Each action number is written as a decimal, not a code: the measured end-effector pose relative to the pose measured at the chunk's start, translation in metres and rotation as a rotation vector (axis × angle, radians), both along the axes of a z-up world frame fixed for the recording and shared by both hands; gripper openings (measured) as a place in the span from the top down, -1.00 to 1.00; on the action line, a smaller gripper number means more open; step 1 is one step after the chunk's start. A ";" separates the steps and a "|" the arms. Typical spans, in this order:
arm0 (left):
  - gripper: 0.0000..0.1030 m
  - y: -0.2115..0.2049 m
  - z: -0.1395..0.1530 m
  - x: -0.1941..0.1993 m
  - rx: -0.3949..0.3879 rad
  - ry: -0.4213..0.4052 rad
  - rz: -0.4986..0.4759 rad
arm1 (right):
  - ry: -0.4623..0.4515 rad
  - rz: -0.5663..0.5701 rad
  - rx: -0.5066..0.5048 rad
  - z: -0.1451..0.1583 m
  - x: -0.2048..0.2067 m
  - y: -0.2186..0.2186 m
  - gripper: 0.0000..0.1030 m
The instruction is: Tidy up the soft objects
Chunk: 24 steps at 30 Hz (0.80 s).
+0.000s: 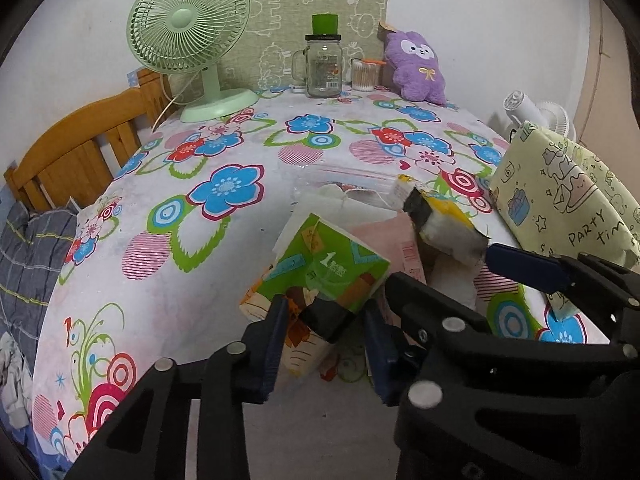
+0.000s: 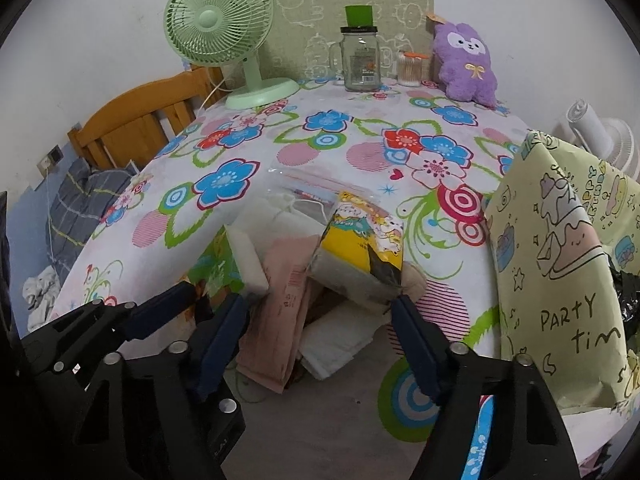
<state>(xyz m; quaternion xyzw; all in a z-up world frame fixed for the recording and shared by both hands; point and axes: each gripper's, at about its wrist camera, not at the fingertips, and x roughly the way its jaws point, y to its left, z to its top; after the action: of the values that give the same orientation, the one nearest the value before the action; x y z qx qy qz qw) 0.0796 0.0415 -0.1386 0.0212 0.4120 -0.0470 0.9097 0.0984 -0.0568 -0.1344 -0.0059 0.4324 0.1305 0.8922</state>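
Observation:
My left gripper (image 1: 326, 320) is shut on a green tissue pack (image 1: 320, 268) and holds it tilted above the floral table. In the right wrist view that pack (image 2: 224, 264) shows at the left. My right gripper (image 2: 320, 312) is shut on a yellow tissue pack (image 2: 360, 252), which also shows in the left wrist view (image 1: 444, 224), lifted above a pile. The pile holds a pink packet (image 2: 284, 296), white pads (image 2: 340, 340) and a clear zip bag (image 2: 304, 188).
A pale green "PARTY time" paper bag (image 2: 560, 264) stands at the right. At the table's back are a green fan (image 2: 224, 28), a glass jar mug (image 2: 360, 60), a cotton swab box (image 2: 412, 68) and a purple plush (image 2: 468, 64). A wooden chair (image 2: 136, 124) stands left.

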 end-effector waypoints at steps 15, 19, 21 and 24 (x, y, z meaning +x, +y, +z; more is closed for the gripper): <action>0.51 0.010 0.001 -0.014 -0.002 0.002 0.034 | 0.039 0.029 0.021 -0.002 -0.006 0.013 -0.16; 0.49 0.009 0.002 -0.012 -0.007 -0.001 0.045 | 0.027 0.016 0.011 0.001 -0.007 0.010 -0.16; 0.47 0.010 0.003 -0.009 -0.016 -0.002 0.049 | 0.010 -0.003 0.002 0.004 -0.007 0.006 -0.16; 0.26 0.009 0.004 -0.003 -0.016 -0.012 0.049 | -0.001 -0.031 -0.010 0.007 -0.005 0.001 -0.16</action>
<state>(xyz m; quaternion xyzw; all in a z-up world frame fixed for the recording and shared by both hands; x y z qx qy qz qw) 0.0765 0.0509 -0.1344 0.0039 0.4066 -0.0278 0.9132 0.0936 -0.0555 -0.1275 -0.0038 0.4325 0.1147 0.8943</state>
